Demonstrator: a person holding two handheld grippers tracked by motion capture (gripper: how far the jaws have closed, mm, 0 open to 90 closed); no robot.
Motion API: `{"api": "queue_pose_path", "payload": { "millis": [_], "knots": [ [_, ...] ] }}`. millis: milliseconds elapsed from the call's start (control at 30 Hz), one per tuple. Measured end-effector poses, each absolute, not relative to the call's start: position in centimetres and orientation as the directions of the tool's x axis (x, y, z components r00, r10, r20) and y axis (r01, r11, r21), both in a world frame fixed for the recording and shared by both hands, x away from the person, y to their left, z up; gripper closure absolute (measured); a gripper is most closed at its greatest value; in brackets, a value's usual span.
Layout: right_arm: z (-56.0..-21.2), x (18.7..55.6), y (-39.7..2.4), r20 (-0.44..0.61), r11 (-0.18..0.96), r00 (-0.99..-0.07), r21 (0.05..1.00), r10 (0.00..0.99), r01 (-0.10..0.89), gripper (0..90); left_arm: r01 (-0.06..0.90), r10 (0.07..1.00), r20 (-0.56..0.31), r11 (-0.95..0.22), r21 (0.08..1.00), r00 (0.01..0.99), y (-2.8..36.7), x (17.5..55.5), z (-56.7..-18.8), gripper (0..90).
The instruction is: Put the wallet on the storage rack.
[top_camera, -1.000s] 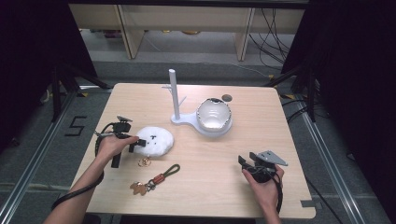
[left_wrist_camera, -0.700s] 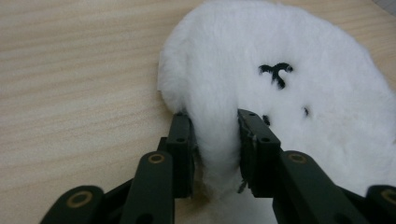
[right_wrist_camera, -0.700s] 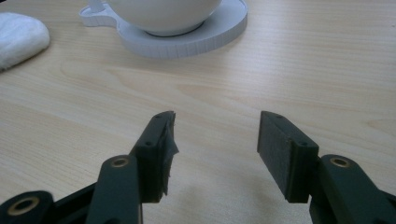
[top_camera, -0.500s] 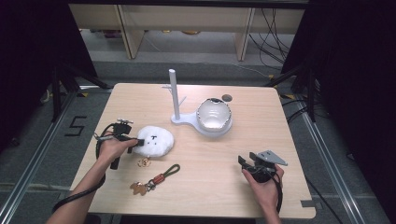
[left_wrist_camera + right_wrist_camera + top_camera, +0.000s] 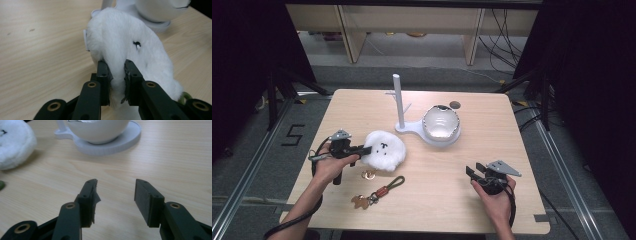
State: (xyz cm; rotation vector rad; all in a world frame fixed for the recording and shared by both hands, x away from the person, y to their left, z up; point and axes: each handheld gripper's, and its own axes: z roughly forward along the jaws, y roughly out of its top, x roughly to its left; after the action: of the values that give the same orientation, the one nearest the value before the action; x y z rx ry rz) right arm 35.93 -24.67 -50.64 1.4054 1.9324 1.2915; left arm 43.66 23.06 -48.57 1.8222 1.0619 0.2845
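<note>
The left tool [image 5: 116,75] pinches an edge of the white plush toy [image 5: 130,50], its black jaws sunk into the fur; the fur hides the pads' inner faces. In the high view the white plush toy [image 5: 384,149] lies left of centre on the wooden surface [image 5: 492,125], just below the white stand [image 5: 404,107]. The bowl [image 5: 97,128] is cut off at the top edge of the right gripper view. The right tool [image 5: 115,195], at the lower right of the high view, stands spread over bare wood, its jaws having just been closing with nothing between them. A keychain [image 5: 379,191] lies below the toy.
</note>
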Motion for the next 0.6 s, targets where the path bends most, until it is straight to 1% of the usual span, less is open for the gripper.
{"api": "queue_pose_path", "payload": {
  "millis": [133,167,233,267,300,333,367,400,467,500,533,600],
  "knots": [
    [-49.4,36.3,-24.3,0.230,0.041,-0.451,0.856,0.862,0.515,53.9,0.483,0.738,-0.247,-0.121,0.867,0.628,22.3,42.5,-48.1,76.7],
    [-48.8,36.1,-23.8,0.285,0.009,-0.429,0.824,0.857,0.566,53.9,0.464,0.728,-0.240,-0.119,0.878,0.642,22.1,42.3,-48.0,76.7],
    [-48.3,36.9,-23.6,0.265,0.047,-0.500,0.849,0.825,0.527,53.6,0.427,0.720,-0.221,-0.114,0.897,0.658,21.7,41.9,-47.4,76.7],
    [-47.6,37.2,-23.3,0.282,0.050,-0.527,0.847,0.802,0.529,53.2,0.412,0.710,-0.222,-0.104,0.905,0.668,21.6,41.8,-47.2,76.7],
    [-47.2,37.2,-22.8,0.318,0.031,-0.515,0.828,0.796,0.559,52.9,0.401,0.705,-0.226,-0.090,0.912,0.672,21.4,41.6,-47.0,76.7],
    [-46.7,37.7,-22.7,0.292,0.067,-0.557,0.842,0.778,0.535,52.6,0.388,0.701,-0.220,-0.087,0.918,0.678,21.2,41.5,-46.7,76.7],
    [-46.1,37.9,-22.2,0.313,0.063,-0.564,0.834,0.765,0.548,51.9,0.371,0.692,-0.214,-0.084,0.925,0.689,20.9,41.4,-46.4,76.7],
    [-45.4,38.5,-21.9,0.301,0.096,-0.596,0.835,0.744,0.541,51.1,0.360,0.686,-0.214,-0.074,0.930,0.695,20.6,41.4,-46.3,76.7],
    [-44.5,39.1,-21.3,0.300,0.120,-0.612,0.827,0.732,0.549,49.2,0.347,0.678,-0.209,-0.073,0.935,0.705,20.2,41.3,-45.9,76.7],
    [-44.0,39.4,-20.8,0.331,0.114,-0.616,0.814,0.715,0.570,48.6,0.342,0.672,-0.213,-0.064,0.937,0.709,19.9,41.2,-45.8,76.7],
    [-43.7,39.9,-20.5,0.311,0.142,-0.640,0.820,0.703,0.554,47.8,0.340,0.665,-0.219,-0.056,0.939,0.714,19.6,41.2,-45.7,76.7],
    [-42.9,40.5,-19.7,0.317,0.172,-0.648,0.800,0.693,0.575,46.4,0.334,0.654,-0.223,-0.048,0.941,0.723,19.1,41.3,-45.5,76.7]
  ]
}}
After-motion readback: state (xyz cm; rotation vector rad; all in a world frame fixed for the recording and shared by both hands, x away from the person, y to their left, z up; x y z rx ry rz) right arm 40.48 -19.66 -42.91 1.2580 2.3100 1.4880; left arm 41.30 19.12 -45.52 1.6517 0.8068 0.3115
